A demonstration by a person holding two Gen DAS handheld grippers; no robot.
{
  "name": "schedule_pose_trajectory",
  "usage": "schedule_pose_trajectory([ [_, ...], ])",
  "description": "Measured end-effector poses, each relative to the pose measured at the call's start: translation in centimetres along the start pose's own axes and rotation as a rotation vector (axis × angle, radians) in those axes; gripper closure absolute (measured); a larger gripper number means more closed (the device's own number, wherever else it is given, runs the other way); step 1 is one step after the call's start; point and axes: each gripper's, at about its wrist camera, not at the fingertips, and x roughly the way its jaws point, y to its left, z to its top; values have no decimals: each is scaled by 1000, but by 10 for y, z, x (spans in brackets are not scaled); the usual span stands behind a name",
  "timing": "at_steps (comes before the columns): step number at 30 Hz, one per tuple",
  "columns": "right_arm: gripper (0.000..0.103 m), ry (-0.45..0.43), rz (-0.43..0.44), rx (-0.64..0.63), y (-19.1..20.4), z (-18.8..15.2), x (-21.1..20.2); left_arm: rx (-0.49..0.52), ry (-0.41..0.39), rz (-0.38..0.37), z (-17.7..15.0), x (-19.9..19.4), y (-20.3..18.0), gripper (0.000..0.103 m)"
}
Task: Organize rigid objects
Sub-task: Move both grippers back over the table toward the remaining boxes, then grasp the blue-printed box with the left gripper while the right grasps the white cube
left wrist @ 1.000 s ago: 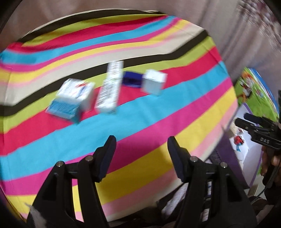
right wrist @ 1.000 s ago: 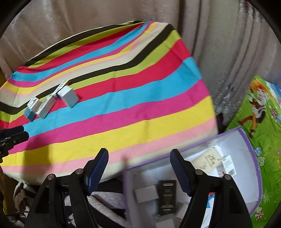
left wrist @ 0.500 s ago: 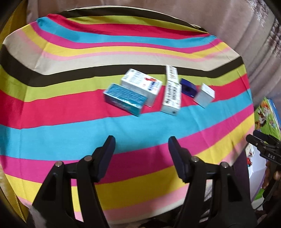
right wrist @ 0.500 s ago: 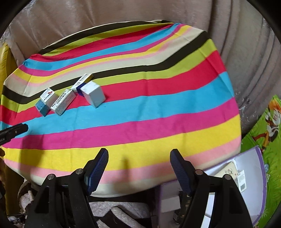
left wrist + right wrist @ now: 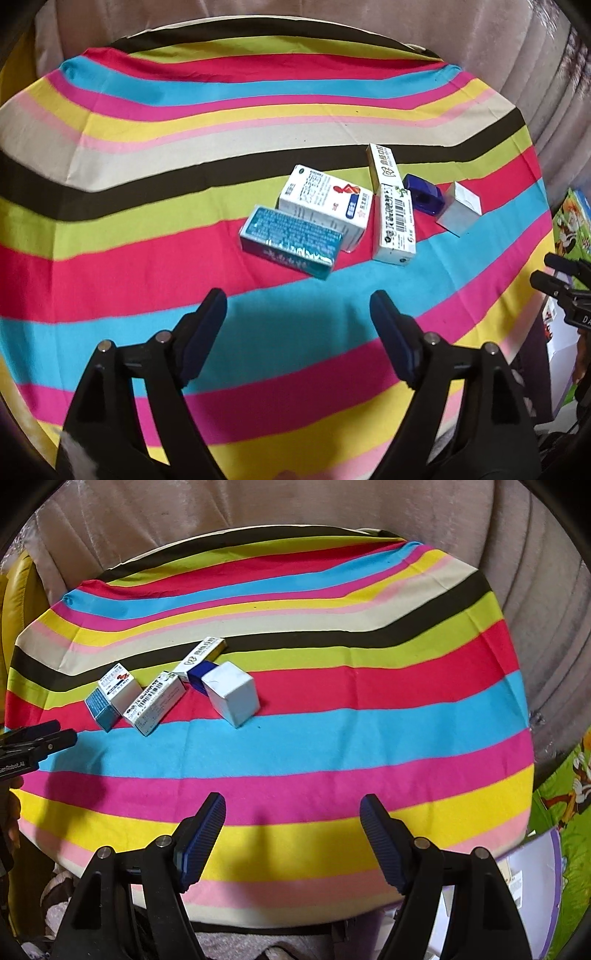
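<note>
The left gripper [image 5: 297, 314] is seen with its jaws opening, wide apart, nothing between them, above the striped table [image 5: 147, 280]. The right gripper [image 5: 291, 814] is likewise opening and empty, over the table's near edge. Toward the far side a cluster is laid: a teal box [image 5: 290, 240] touching a white box [image 5: 327, 205], a barcoded carton [image 5: 395, 225], a long carton [image 5: 386, 166], a blue case [image 5: 423, 194] and a small grey box [image 5: 460, 208]. The blue case is largely hidden in the right view. A purple bin [image 5: 543, 878] is cut off at the near right corner.
</note>
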Motion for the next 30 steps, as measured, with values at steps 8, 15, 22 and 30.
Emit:
schedule_pose_trajectory([
  [8,27,0,7,-28,8,15,9,89,29,17,16,17,0,19],
  [15,27,-2,3,-59,19,31,18,142,65,34,29,30,0,17],
  [22,27,10,25,-71,28,40,25,152,82,35,34,39,-1,17],
  [30,27,15,25,-72,30,44,30,186,112,51,31,54,-4,26],
])
